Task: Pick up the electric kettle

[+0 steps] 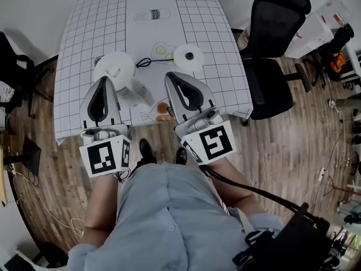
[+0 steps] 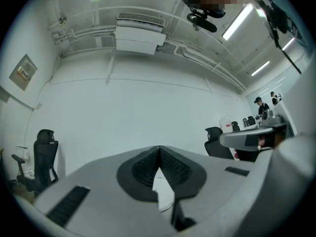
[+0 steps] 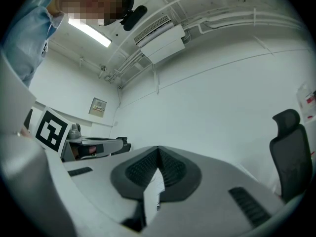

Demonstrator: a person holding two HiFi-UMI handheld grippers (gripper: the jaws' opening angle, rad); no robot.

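The electric kettle stands untouched on the table, near the front edge of its white, grid-printed cloth and left of centre, its round white lid turned up to the head camera. Its round base, white with a dark centre, lies apart from it at about 3 o'clock, and a black cord loops over the cloth between the two. The left gripper is held out roughly level in front of the person with its tips at about 7 o'clock of the kettle's lid; from above they seem to overlap the kettle's edge (whether they touch it cannot be told). In the left gripper view its ribbed pads meet at the tip: clenched, with nothing between them, only a sliver of pale cloth showing through the gap behind. The right gripper sits at about 3 o'clock of the kettle, the base at roughly 1 o'clock of its tips, and its own view shows its jaws clamped together on nothing. Each gripper view catches the other gripper off to the side against a white wall. A black office chair stands at 3 o'clock of the table on the wooden floor
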